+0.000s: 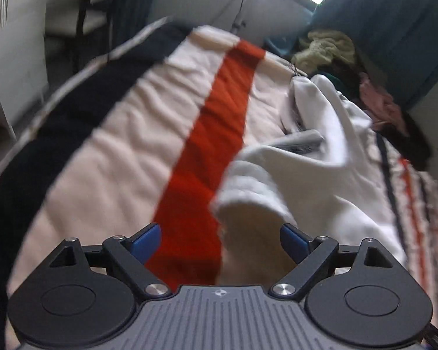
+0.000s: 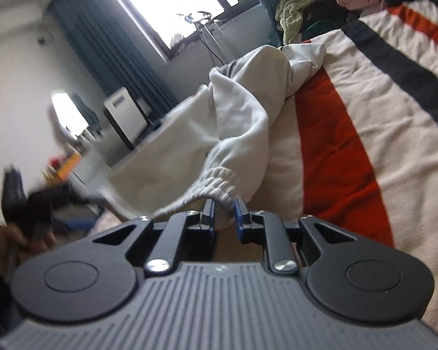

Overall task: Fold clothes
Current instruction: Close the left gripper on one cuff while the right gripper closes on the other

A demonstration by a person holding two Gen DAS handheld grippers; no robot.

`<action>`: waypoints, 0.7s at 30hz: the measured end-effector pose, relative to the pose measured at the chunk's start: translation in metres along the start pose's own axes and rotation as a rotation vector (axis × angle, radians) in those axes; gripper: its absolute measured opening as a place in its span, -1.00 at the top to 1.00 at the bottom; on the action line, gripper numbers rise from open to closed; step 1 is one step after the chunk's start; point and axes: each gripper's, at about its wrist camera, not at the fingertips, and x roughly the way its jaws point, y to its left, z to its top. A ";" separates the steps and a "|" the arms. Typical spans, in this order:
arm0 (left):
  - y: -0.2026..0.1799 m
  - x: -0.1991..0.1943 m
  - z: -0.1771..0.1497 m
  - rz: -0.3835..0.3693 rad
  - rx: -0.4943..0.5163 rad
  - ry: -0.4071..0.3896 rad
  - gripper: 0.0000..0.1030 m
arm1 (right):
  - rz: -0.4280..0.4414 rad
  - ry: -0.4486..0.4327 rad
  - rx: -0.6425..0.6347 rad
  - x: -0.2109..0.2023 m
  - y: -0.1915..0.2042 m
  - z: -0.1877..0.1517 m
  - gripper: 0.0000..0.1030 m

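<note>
White sweatpants (image 1: pixel 315 175) lie crumpled on a striped blanket (image 1: pixel 125 151) on the bed. In the left wrist view my left gripper (image 1: pixel 220 240) is open, its blue fingertips (image 1: pixel 147 240) wide apart, and a ribbed cuff of the pants (image 1: pixel 248 192) hangs just ahead of them. In the right wrist view my right gripper (image 2: pixel 224 213) is shut on the other ribbed cuff (image 2: pixel 216 183) of the white sweatpants (image 2: pixel 248 110), holding it lifted above the blanket (image 2: pixel 365 151). The left gripper shows blurred at the far left of the right wrist view (image 2: pixel 29 204).
A pile of other clothes (image 1: pixel 350 67) lies at the far end of the bed, also in the right wrist view (image 2: pixel 300 8). Blue curtains (image 2: pixel 102 43), a window and a white appliance (image 2: pixel 125 113) stand beyond the bed.
</note>
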 end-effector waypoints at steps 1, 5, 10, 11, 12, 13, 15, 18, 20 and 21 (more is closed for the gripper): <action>0.006 -0.001 0.001 -0.025 -0.030 0.000 -0.77 | 0.016 -0.012 0.027 -0.001 -0.003 0.002 0.65; 0.025 -0.001 0.006 -0.080 -0.148 -0.024 -0.85 | 0.039 -0.073 0.120 -0.010 -0.014 0.010 0.65; 0.045 0.031 0.014 -0.051 -0.344 -0.041 -0.83 | 0.027 -0.068 0.197 -0.004 -0.027 0.011 0.45; 0.048 0.037 0.015 -0.048 -0.370 -0.023 -0.80 | 0.023 -0.055 0.204 -0.001 -0.028 0.010 0.36; 0.051 0.042 0.014 -0.055 -0.389 0.000 -0.78 | 0.024 -0.041 0.209 0.002 -0.029 0.008 0.13; 0.053 0.044 0.013 -0.069 -0.398 0.006 -0.78 | 0.030 -0.027 0.214 0.005 -0.029 0.006 -0.11; 0.057 0.047 0.010 -0.097 -0.411 0.014 -0.77 | 0.049 -0.010 0.233 0.010 -0.030 0.004 -0.25; 0.059 0.048 0.007 -0.109 -0.393 0.007 -0.73 | 0.083 -0.002 0.291 0.018 -0.033 0.003 -0.25; 0.058 0.052 0.008 -0.116 -0.392 0.006 -0.64 | 0.073 0.008 0.340 0.027 -0.038 0.001 -0.25; 0.057 0.055 0.010 -0.122 -0.397 0.007 -0.58 | 0.061 0.015 0.359 0.031 -0.040 -0.001 -0.25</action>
